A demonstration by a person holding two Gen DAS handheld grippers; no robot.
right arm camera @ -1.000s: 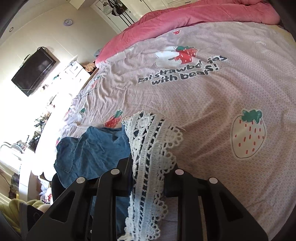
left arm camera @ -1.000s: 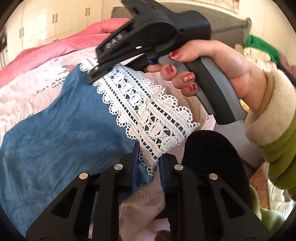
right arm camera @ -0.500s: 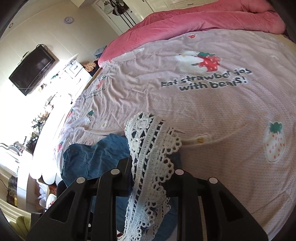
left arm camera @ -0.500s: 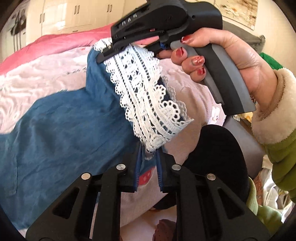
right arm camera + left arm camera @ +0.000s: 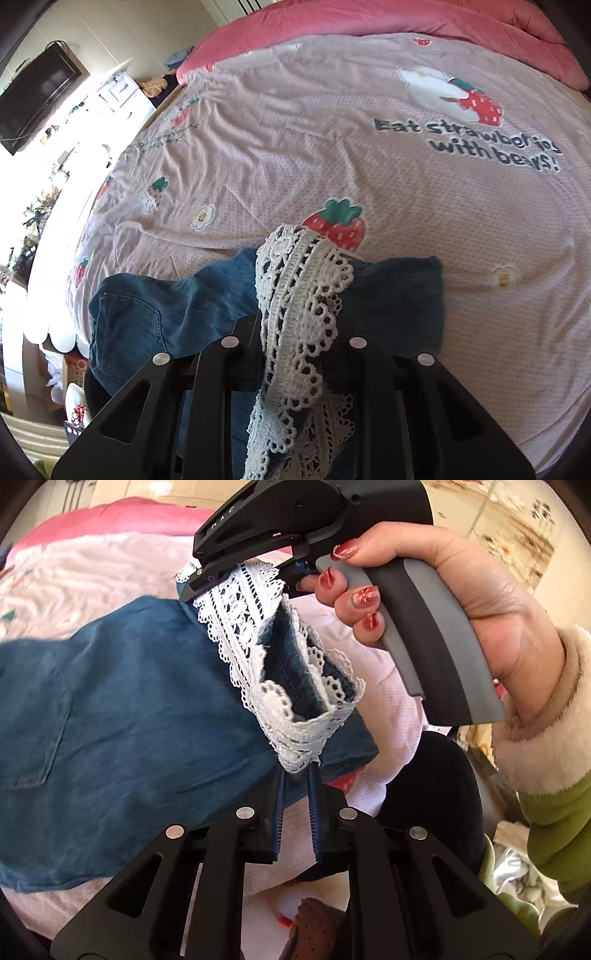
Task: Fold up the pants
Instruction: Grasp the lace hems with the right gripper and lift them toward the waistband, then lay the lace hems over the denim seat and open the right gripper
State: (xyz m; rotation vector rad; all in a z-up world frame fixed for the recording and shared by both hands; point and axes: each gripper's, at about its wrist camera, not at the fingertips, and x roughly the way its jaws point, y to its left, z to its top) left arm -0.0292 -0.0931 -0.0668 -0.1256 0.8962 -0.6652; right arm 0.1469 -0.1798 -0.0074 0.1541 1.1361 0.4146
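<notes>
1. Denim pants (image 5: 122,709) hang between your tools over the bed (image 5: 295,122); left tool (image 5: 295,771) and right tool (image 5: 207,583) each clamp the lace hem (image 5: 258,642).
2. Lace is thin, so pulling the tools apart could slip it free.
3. Only your left view shows the right hand (image 5: 454,587); only the right shows bare bedding ahead.

Pants (image 5: 110,709) spread on bedsheet (image 5: 295,147), lace hem (image 5: 280,686) lifted above them, quilt (image 5: 369,18) behind.

Bright daylight, left side blown out; fisheye-bent edges, sharp centre.
</notes>
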